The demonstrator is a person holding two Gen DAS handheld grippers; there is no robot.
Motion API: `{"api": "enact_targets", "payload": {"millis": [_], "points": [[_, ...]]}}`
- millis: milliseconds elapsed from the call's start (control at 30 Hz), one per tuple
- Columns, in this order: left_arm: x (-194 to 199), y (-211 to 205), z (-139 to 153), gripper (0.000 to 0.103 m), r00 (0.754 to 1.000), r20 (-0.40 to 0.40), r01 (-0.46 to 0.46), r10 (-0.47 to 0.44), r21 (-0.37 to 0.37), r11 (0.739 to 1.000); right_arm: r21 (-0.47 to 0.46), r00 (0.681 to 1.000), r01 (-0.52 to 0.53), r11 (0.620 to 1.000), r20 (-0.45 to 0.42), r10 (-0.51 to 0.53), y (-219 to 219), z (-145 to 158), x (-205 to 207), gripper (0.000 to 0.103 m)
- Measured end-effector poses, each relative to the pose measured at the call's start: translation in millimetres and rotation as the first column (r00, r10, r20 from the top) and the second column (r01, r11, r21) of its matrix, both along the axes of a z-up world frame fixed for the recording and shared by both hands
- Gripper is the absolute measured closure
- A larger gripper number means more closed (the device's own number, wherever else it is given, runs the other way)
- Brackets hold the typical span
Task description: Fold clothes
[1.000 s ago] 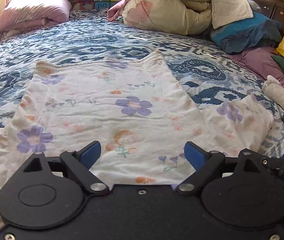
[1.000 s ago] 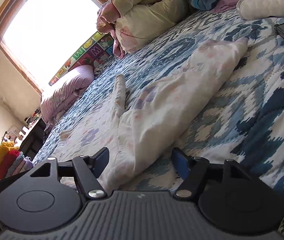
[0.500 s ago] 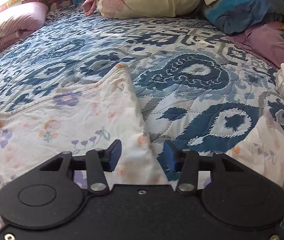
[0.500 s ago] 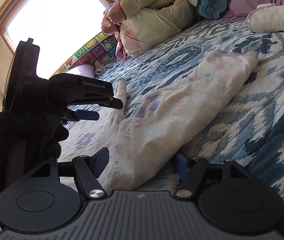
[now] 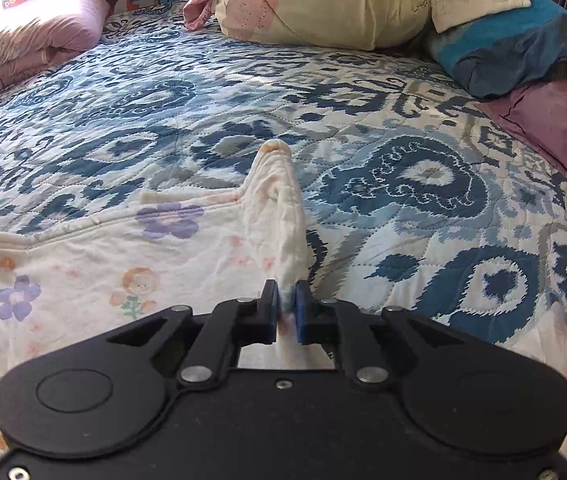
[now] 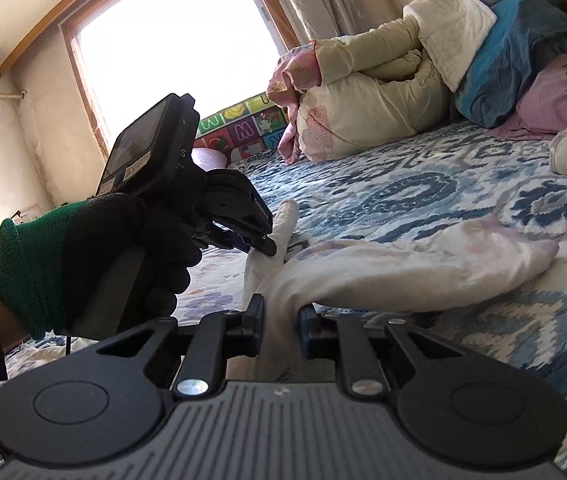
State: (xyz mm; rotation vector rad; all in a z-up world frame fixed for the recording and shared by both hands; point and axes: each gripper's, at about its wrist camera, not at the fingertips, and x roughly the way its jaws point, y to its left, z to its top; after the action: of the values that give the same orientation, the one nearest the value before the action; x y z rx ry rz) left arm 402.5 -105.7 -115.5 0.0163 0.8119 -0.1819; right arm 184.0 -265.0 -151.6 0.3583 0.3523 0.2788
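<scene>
Shirt [image 5: 95, 280], white with small flowers, spread on a blue patterned quilt [image 5: 423, 184].

Left wrist view: left gripper [image 5: 284, 312] nearly shut, jaws just closed, blue pads pinching a raised ridge of the shirt's edge. Ridge running away from the camera to a peak by the neckline. Rest of the shirt flat to the left. Pillows [image 5: 323, 4] heaped at the far end of the bed.

Right wrist view: right gripper [image 6: 281, 330] narrowed on a bunched fold near the sleeve [image 6: 423, 264], jaws just closing, cloth filling the gap and pressed from both sides. Sleeve trailing off to the right over the quilt. Gloved hand [image 6: 123, 256] at left with the other gripper, biting the cloth close by. Bright window [image 6: 171, 36] behind.

For a clean fold, probably best to lift both pinches together, keep the edge taut between them, carry it across level, and lay it down without dragging the flat part.
</scene>
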Motion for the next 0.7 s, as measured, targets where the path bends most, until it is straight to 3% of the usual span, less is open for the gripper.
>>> {"api": "enact_targets", "payload": {"millis": [100, 200, 467, 600, 700], "points": [[-2, 26, 2, 0.095, 0.999, -0.004, -0.032, 0.032, -0.067, 0.997, -0.062, 0.997, -0.05, 0.997, 0.052, 0.054, 21, 7, -4, 0.085], [-2, 39, -3, 0.095, 0.999, -0.012, -0.044, 0.043, -0.087, 0.995, -0.13, 0.989, -0.113, 0.985, 0.075, 0.123, 42, 10, -5, 0.085], [5, 68, -25, 0.093, 0.995, -0.059, -0.092, 0.084, -0.16, 0.983, -0.281, 0.955, -0.278, 0.918, 0.026, 0.297, 103, 2, -4, 0.085], [5, 85, -26, 0.08, 0.992, -0.056, -0.119, 0.11, -0.196, 0.973, -0.309, 0.94, -0.334, 0.891, -0.039, 0.339, 119, -6, -1, 0.085], [8, 87, -14, 0.058, 0.993, -0.001, -0.119, 0.121, -0.196, 0.973, -0.296, 0.937, -0.345, 0.891, -0.046, 0.347, 117, -4, -2, 0.085]]}}
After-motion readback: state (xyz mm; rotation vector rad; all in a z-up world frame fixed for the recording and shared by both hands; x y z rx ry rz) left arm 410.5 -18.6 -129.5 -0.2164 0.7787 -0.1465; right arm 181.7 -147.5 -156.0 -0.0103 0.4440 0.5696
